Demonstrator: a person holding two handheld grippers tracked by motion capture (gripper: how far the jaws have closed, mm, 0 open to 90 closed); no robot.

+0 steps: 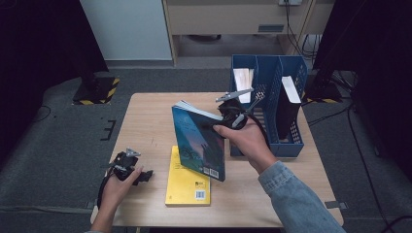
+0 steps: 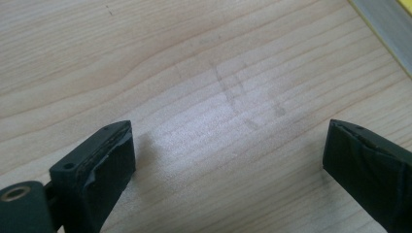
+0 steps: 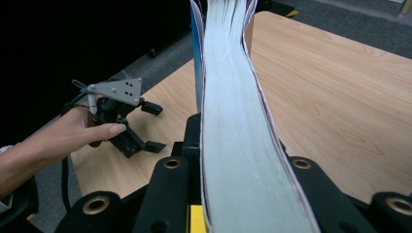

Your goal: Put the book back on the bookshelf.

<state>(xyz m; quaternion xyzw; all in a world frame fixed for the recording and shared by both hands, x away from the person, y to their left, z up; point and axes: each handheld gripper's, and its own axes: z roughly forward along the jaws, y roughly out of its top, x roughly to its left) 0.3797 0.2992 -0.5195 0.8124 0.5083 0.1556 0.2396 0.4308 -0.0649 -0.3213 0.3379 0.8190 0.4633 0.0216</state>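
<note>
A blue-covered book stands upright above the table, and my right gripper is shut on its page edge from the right. In the right gripper view the book's pale page block runs up the middle, clamped between the jaws. A yellow book lies flat on the table just below the held book. My left gripper rests near the table's front left edge, open, with nothing between its jaws. From its own view, the left gripper looks down on bare wood. The right gripper view shows the left gripper with a hand around it.
A blue file organizer with several slots stands at the table's right side, holding a pale folder and a dark binder. The wooden table has bare room at its left and back. Dark floor surrounds it.
</note>
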